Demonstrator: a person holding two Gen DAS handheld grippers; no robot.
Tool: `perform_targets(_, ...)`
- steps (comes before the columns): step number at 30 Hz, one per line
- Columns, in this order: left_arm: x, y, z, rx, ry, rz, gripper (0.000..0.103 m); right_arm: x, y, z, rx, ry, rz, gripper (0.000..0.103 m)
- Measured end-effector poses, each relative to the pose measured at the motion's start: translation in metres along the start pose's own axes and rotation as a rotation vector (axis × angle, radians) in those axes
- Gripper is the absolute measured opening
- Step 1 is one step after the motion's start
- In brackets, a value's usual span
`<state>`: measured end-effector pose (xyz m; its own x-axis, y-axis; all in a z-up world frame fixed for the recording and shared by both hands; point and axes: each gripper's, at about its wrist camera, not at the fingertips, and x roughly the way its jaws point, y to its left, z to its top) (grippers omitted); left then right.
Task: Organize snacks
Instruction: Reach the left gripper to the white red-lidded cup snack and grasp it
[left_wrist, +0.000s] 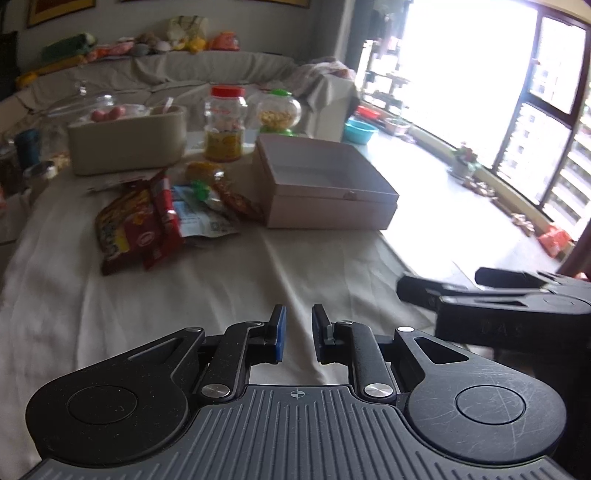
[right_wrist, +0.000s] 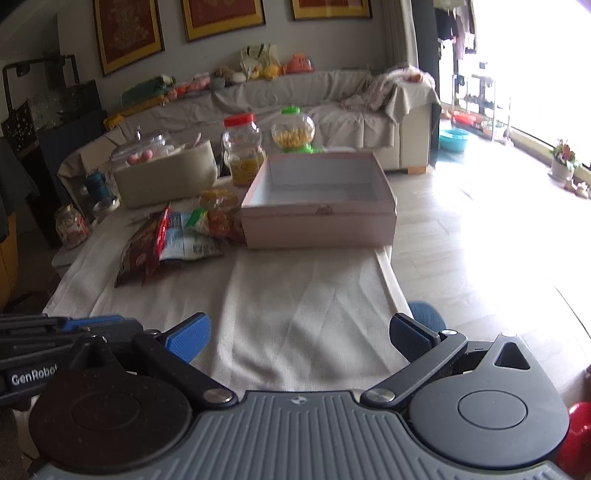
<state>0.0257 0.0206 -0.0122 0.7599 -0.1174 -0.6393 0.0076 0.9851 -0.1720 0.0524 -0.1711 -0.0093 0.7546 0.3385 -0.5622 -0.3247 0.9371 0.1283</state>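
A pile of snack packets (left_wrist: 155, 218) lies on the cloth-covered table (left_wrist: 207, 291), left of an open, empty pink box (left_wrist: 325, 184). The pile holds red-brown packets, a blue-white packet and orange ones. It also shows in the right wrist view (right_wrist: 173, 240), with the box (right_wrist: 317, 206) to its right. My left gripper (left_wrist: 298, 328) is over the near part of the table, its jaws a narrow gap apart with nothing between them. My right gripper (right_wrist: 299, 336) is wide open and empty over the near table edge. Both are well short of the snacks.
Behind the pile stand a beige bin (left_wrist: 125, 144), a red-lidded jar (left_wrist: 225, 125), a green-lidded candy jar (left_wrist: 279, 112) and glass jars (right_wrist: 72, 227) at the left. A covered sofa (right_wrist: 332, 107) is beyond. The floor drops off to the right of the table.
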Motion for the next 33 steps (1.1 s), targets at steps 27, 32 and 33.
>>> perform_targets(27, 0.143, 0.28, 0.153, -0.174, -0.153, 0.172, 0.019, 0.179, 0.113, 0.076, -0.278, 0.064, 0.166, 0.103)
perform_targets(32, 0.19, 0.321, 0.169, -0.169, -0.059, 0.087, 0.019, 0.186, 0.135, 0.084, -0.3, 0.088, 0.211, 0.103)
perform_targets(33, 0.194, 0.328, 0.168, -0.181, -0.045, 0.071, 0.019, 0.186, 0.138, 0.084, -0.305, 0.092, 0.231, 0.103)
